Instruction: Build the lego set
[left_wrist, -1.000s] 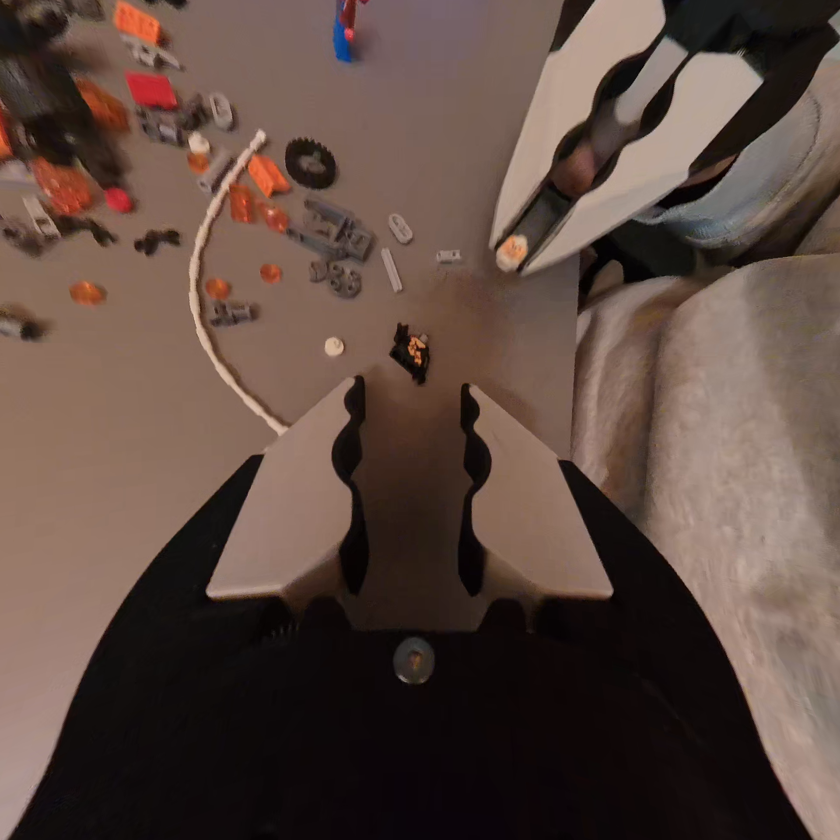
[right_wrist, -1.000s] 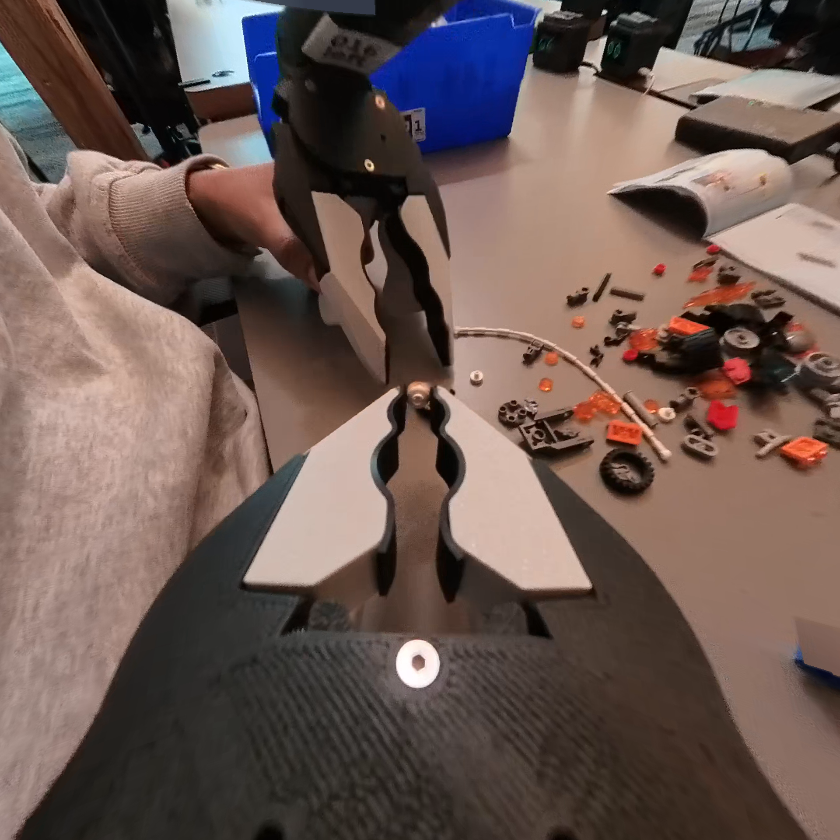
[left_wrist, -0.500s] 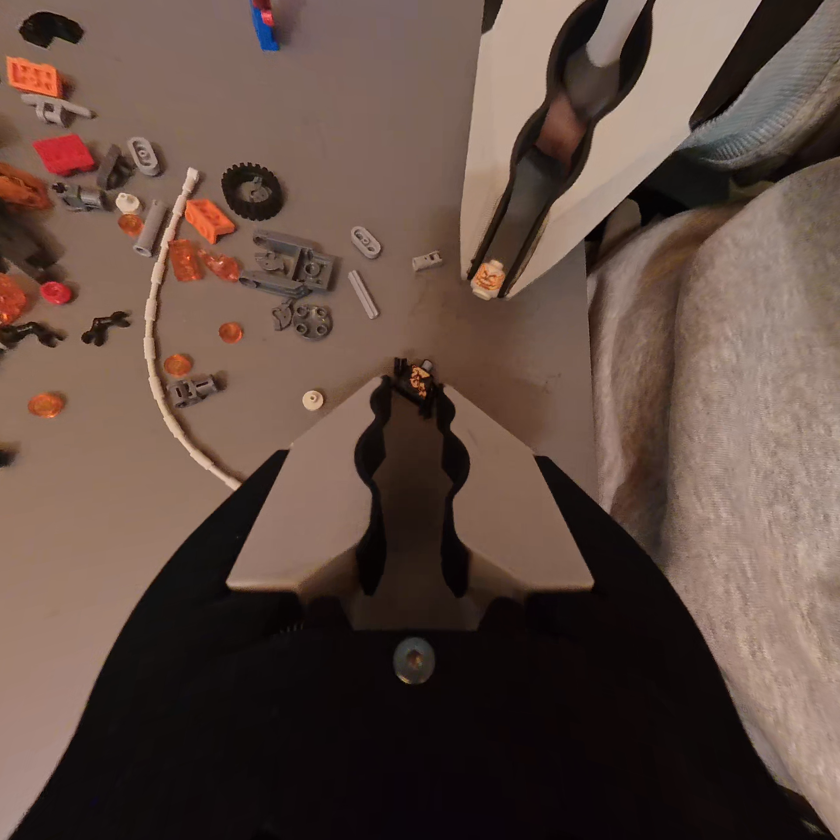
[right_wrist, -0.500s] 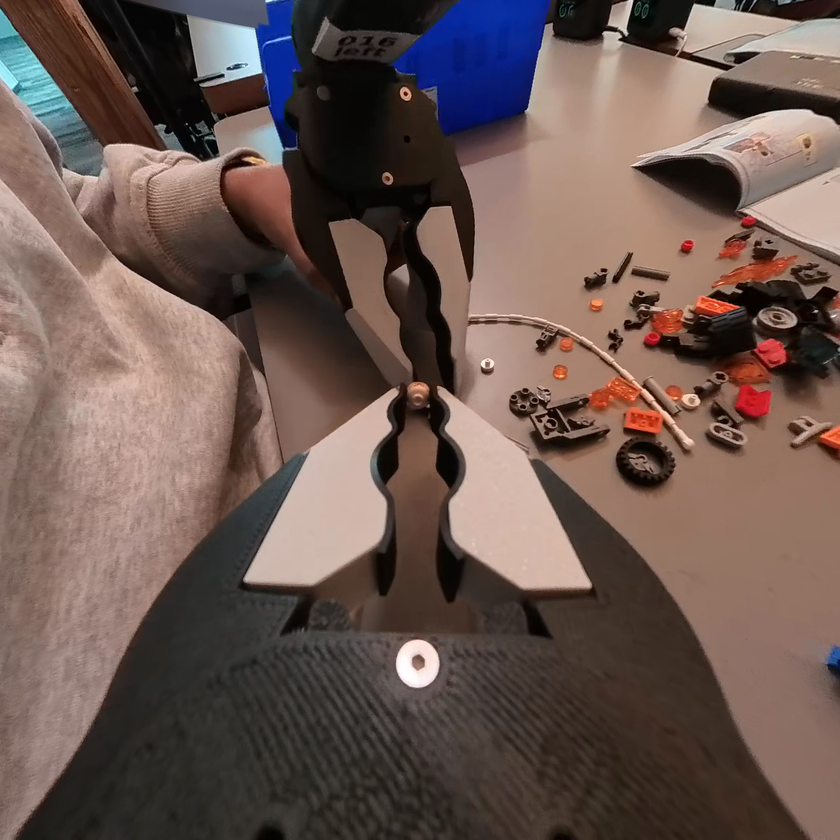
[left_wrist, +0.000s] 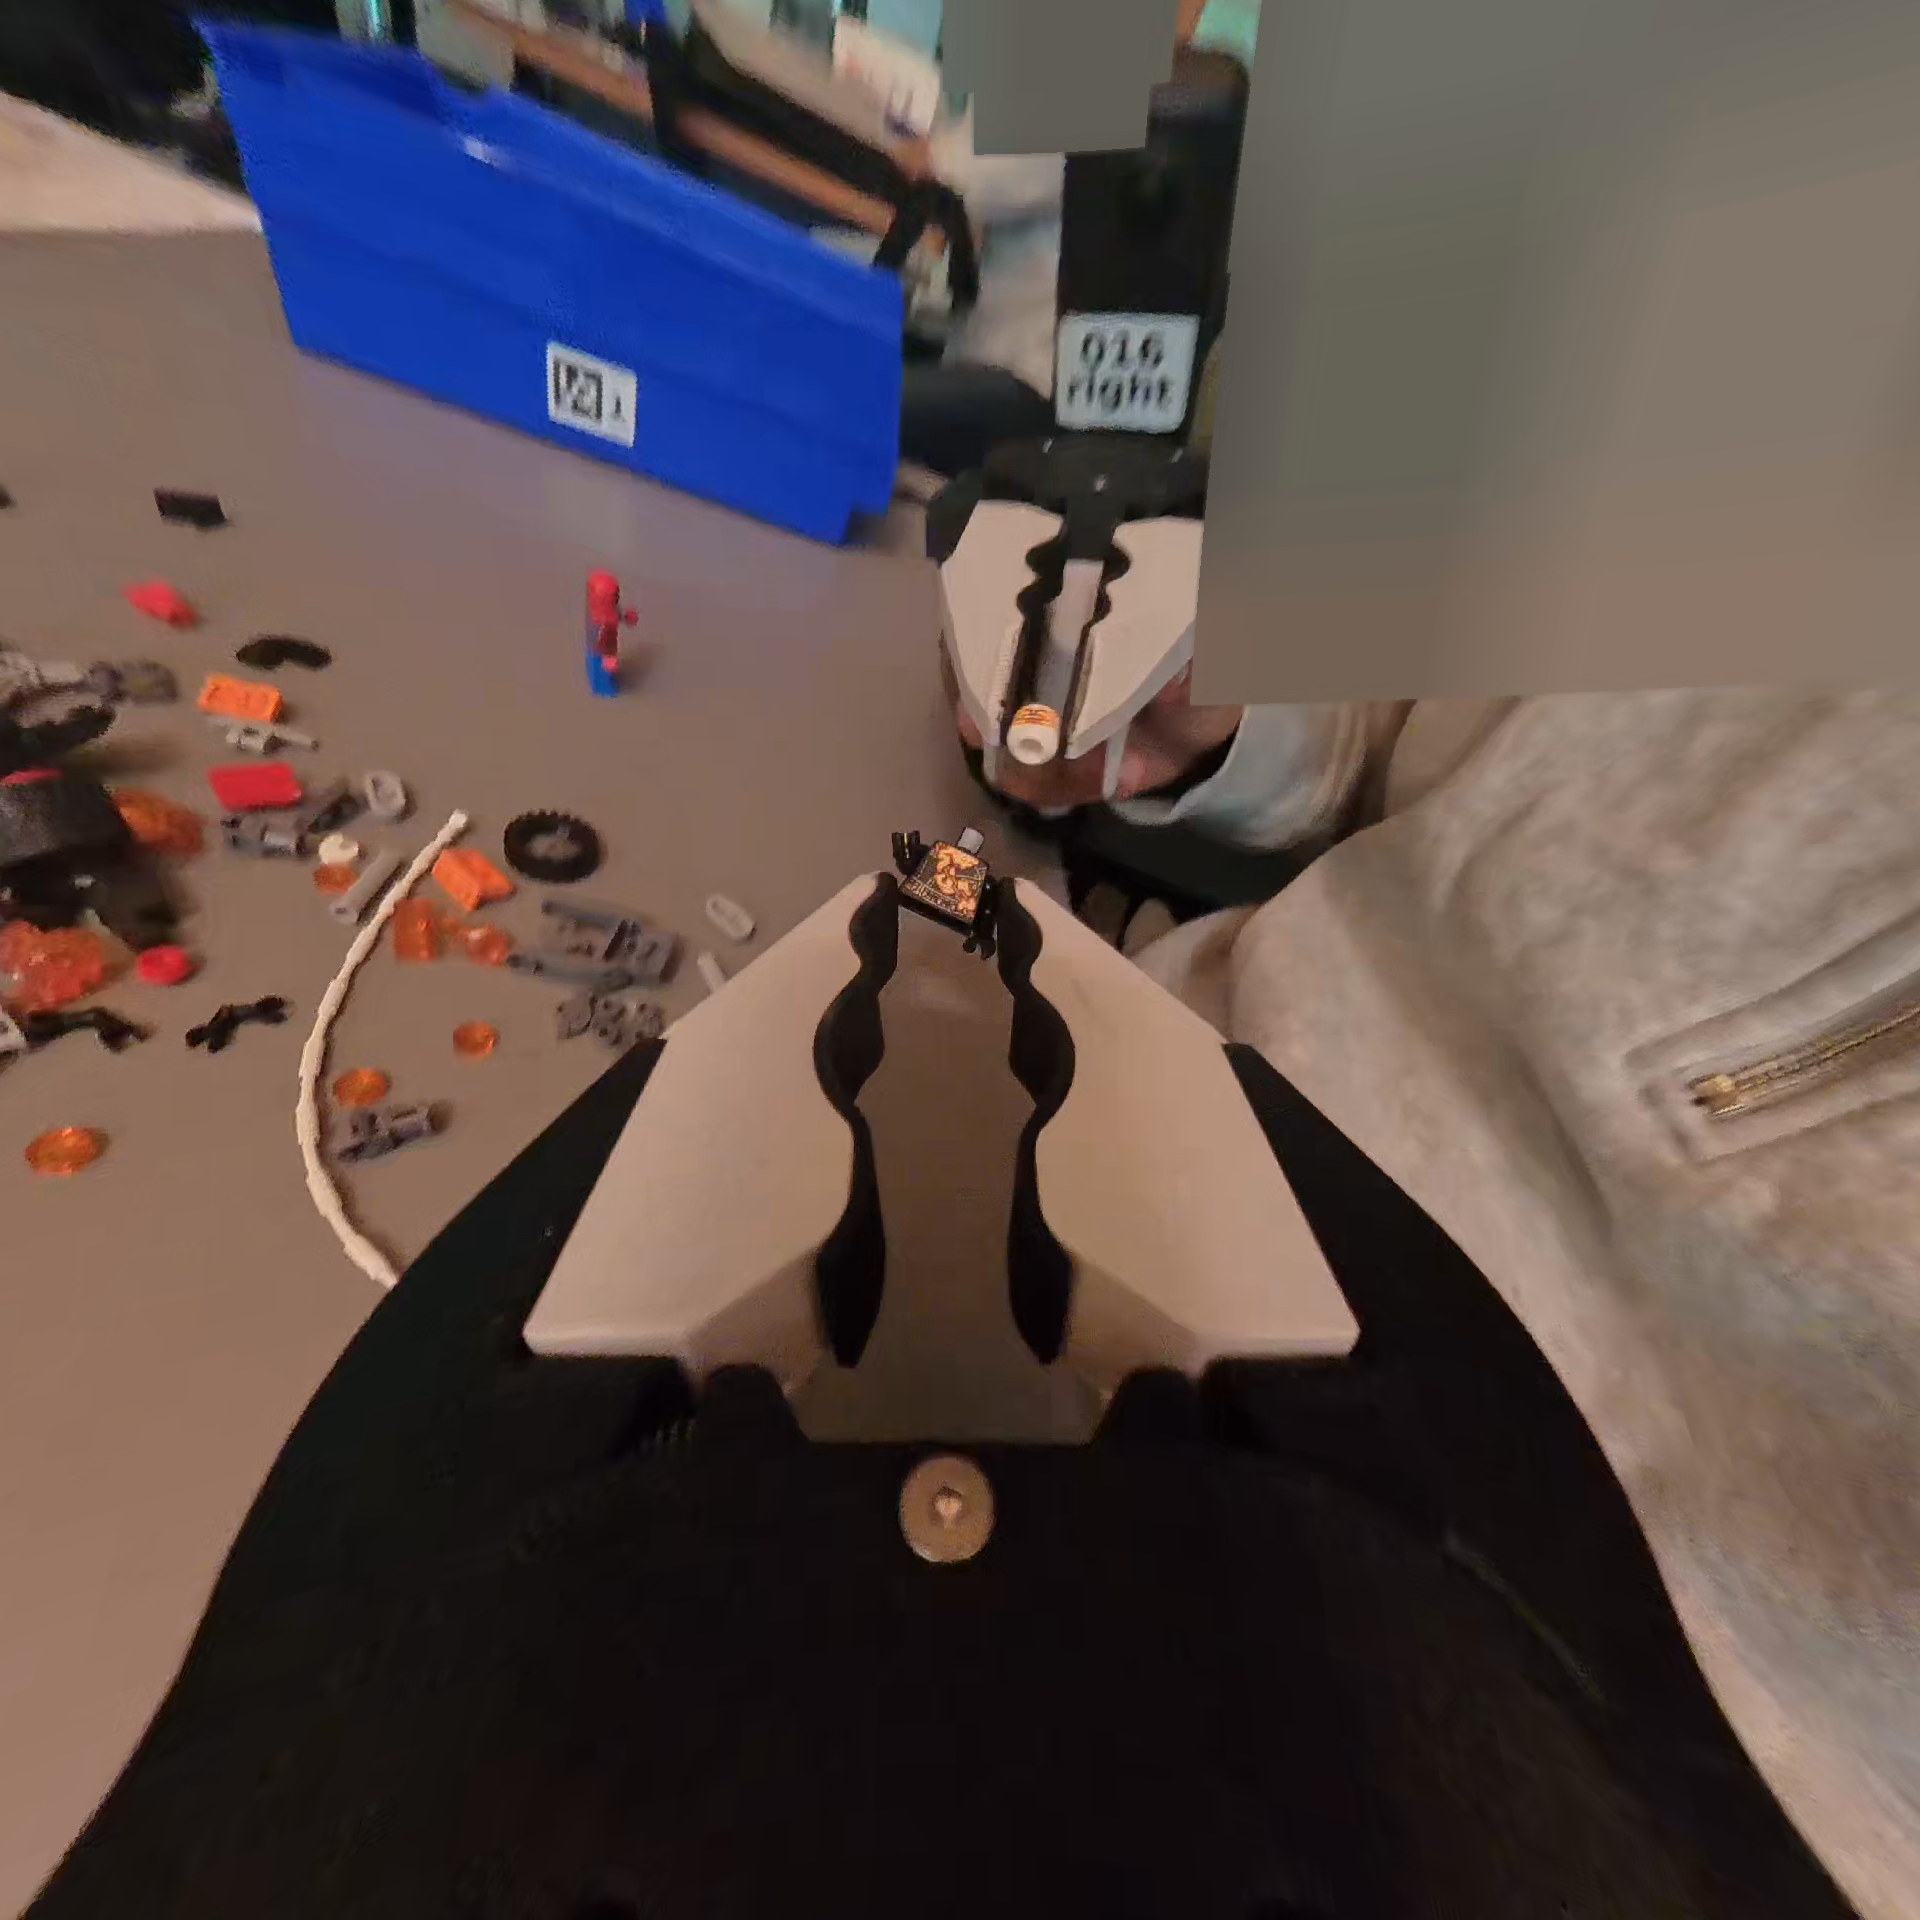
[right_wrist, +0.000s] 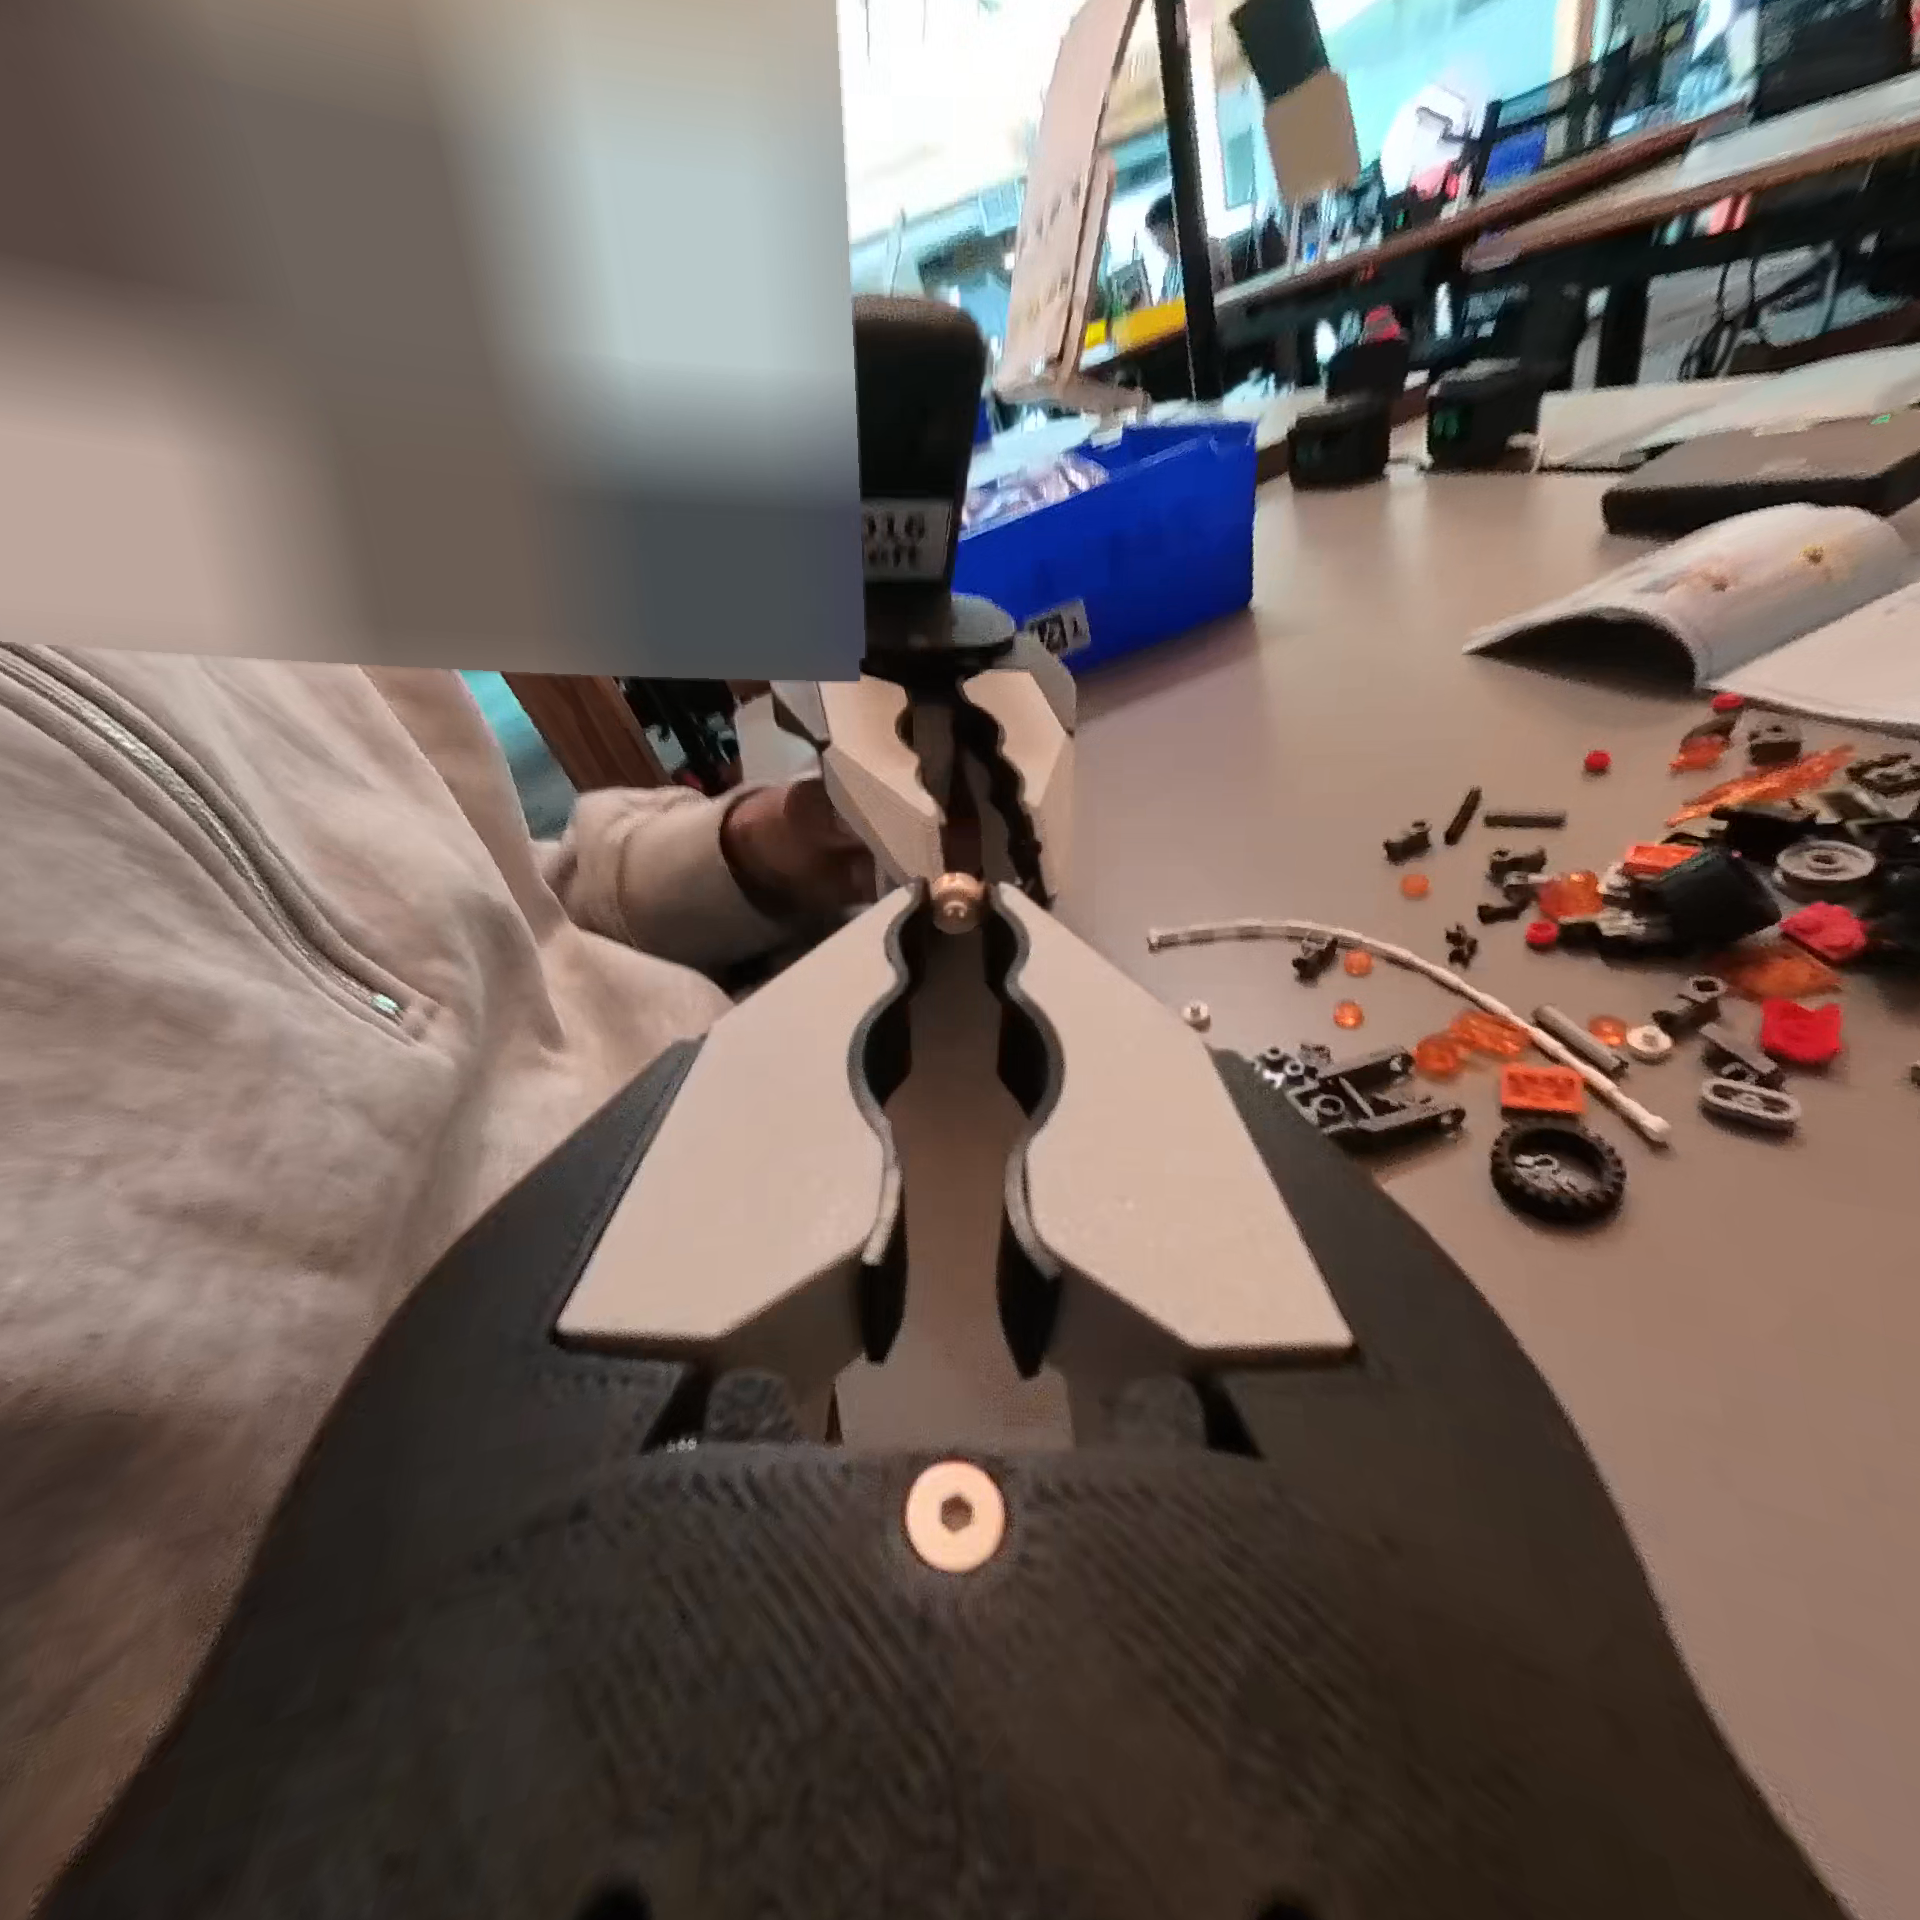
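Observation:
My left gripper (left_wrist: 943, 896) is shut on a small black minifigure torso (left_wrist: 943, 881) with orange print, held above the grey table (left_wrist: 727, 582) near its front edge. My right gripper (right_wrist: 954, 906) is shut on a small tan minifigure head (right_wrist: 952, 898). In the left wrist view the right gripper (left_wrist: 1035, 731) faces me a short way beyond the torso, with the head (left_wrist: 1033, 729) at its tip. In the right wrist view the left gripper (right_wrist: 961, 821) stands just behind the head. The two parts are apart.
Loose orange, red, black and grey pieces (left_wrist: 312, 831) lie scattered on the table, with a white flexible tube (left_wrist: 332, 1039), a black tyre (right_wrist: 1556, 1172) and a standing red and blue minifigure (left_wrist: 605, 634). A blue bin (left_wrist: 582, 270) stands behind. An open booklet (right_wrist: 1704, 603) lies far right. Less than 4 cm separates the two grippers' tips.
My left gripper closed on the torso and lifted it off the table, tilting up toward level. The right gripper kept hold of the head and now faces the left one.

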